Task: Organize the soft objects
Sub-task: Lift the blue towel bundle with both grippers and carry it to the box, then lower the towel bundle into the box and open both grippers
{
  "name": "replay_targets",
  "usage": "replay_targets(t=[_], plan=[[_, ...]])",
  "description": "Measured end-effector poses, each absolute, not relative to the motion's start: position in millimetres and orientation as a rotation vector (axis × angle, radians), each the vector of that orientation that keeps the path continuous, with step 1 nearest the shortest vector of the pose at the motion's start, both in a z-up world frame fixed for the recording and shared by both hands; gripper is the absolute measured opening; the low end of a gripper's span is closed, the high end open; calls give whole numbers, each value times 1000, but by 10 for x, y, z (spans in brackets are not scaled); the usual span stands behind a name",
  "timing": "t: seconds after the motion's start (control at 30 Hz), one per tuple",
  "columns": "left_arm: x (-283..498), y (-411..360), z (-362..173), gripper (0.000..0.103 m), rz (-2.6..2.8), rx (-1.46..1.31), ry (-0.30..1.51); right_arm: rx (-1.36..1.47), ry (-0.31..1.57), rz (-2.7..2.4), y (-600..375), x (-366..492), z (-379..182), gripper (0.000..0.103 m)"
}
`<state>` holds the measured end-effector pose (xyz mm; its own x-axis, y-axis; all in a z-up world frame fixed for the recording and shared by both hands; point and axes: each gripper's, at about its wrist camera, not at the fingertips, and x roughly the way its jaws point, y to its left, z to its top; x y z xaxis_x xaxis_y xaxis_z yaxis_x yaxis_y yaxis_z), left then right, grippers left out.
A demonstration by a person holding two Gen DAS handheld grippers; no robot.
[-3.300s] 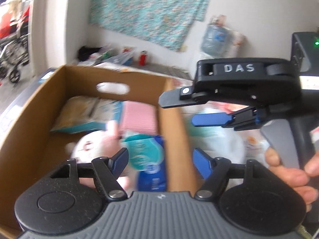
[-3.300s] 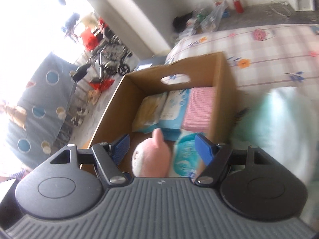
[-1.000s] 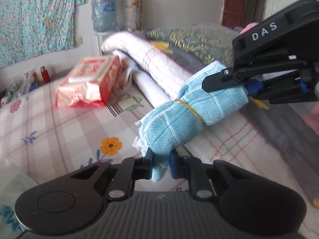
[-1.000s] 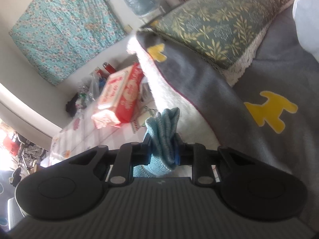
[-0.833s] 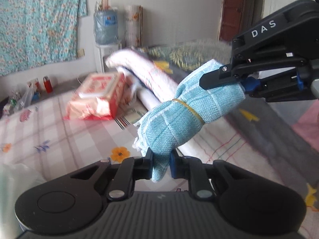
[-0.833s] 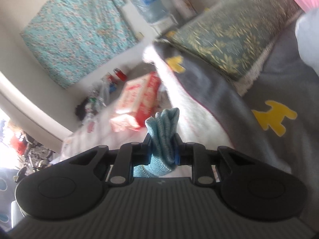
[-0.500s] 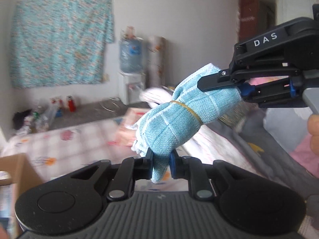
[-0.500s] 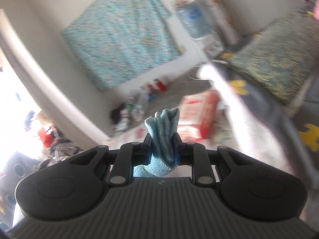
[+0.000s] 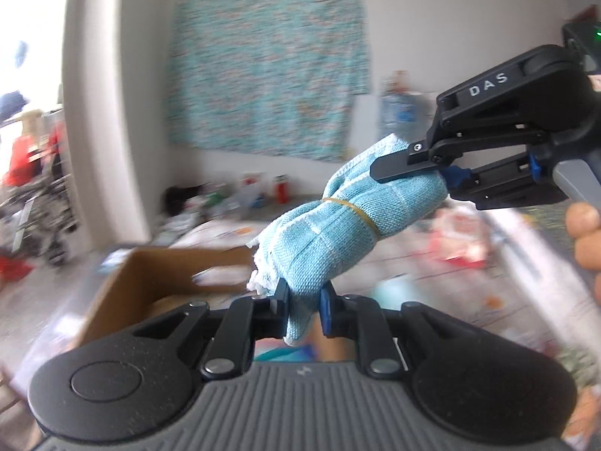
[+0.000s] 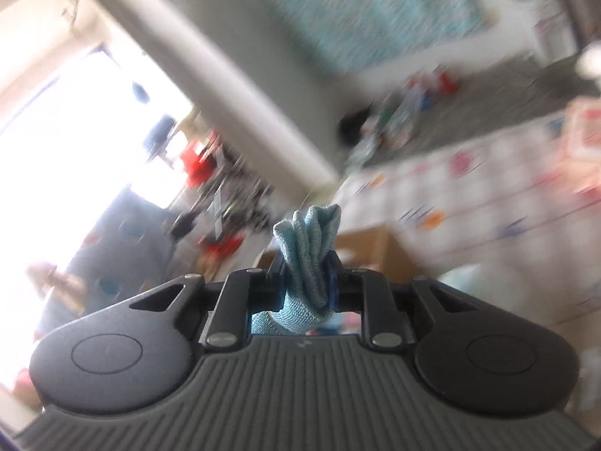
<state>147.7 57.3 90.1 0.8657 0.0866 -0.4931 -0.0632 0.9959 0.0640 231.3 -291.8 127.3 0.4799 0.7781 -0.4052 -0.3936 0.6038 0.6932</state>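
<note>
A rolled light-blue towel (image 9: 338, 225), bound by a yellow rubber band, hangs in the air between both grippers. My left gripper (image 9: 303, 306) is shut on its near end. My right gripper (image 9: 420, 167) comes in from the upper right and is shut on the far end; a person's fingers show at the right edge. In the right wrist view the towel (image 10: 310, 255) sticks up between the closed fingers of the right gripper (image 10: 306, 289). The open cardboard box (image 9: 150, 274) lies below and to the left, also blurred in the right wrist view (image 10: 379, 244).
The bed with a checked flower sheet (image 10: 488, 188) stretches right of the box. A red and white packet (image 9: 458, 233) lies on it. A patterned cloth (image 9: 263, 86) hangs on the far wall, with bottles and clutter on the floor below it. Both views are motion-blurred.
Both grippers carried the towel up and leftward from the blankets and pillow. The cardboard box has come into view under the towel. The grip on both ends is unchanged.
</note>
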Motion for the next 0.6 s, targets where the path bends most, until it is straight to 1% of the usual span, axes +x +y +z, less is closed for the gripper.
replay_targets(t=[0.23, 0.33, 0.5, 0.57, 0.6], plan=[[1157, 1386, 641, 16, 287, -13, 634, 458, 999, 958, -1464, 2337, 1024, 19], [1164, 1615, 519, 16, 335, -49, 692, 407, 1092, 996, -931, 2360, 874, 19], [1232, 1827, 386, 16, 372, -58, 764, 343, 1200, 1028, -330, 2562, 644, 19], [1256, 1868, 330, 21, 378, -62, 801, 310, 1223, 1051, -124, 2649, 545, 21], [1269, 1892, 284, 25, 375, -69, 824, 292, 1229, 1050, -46, 2703, 488, 21]])
